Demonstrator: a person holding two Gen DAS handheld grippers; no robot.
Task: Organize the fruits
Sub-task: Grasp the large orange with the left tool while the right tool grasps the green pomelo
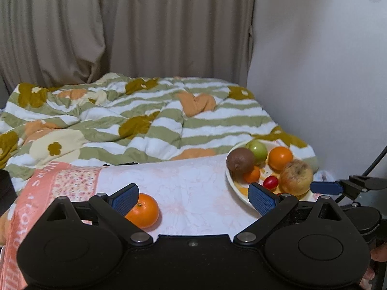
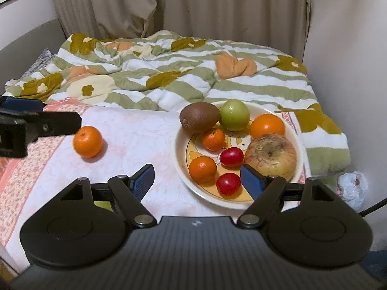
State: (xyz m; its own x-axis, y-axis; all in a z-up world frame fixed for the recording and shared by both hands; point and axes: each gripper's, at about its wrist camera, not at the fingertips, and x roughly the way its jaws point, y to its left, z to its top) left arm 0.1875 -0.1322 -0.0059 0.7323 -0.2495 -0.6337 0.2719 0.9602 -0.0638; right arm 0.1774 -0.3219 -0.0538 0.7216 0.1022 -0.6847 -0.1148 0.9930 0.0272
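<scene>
A loose orange mandarin (image 1: 142, 209) (image 2: 88, 141) lies on the pink cloth, left of a cream plate (image 2: 180, 164) (image 1: 233, 184). The plate holds a brown kiwi (image 2: 199, 116), a green apple (image 2: 234, 114), an orange (image 2: 267, 125), a yellowish bruised apple (image 2: 271, 155), two small mandarins (image 2: 202, 169) and two red cherry tomatoes (image 2: 228, 184). My left gripper (image 1: 194, 199) is open and empty; its left finger is just in front of the loose mandarin. My right gripper (image 2: 197, 177) is open and empty, low over the plate's near left rim.
A pink floral cloth (image 2: 135, 140) covers the surface. A green-striped flowered quilt (image 2: 169, 77) is bunched behind it. Curtains and a wall stand at the back. A white plastic bag (image 2: 353, 186) lies at the right. The left gripper's finger (image 2: 38, 123) reaches in from the left.
</scene>
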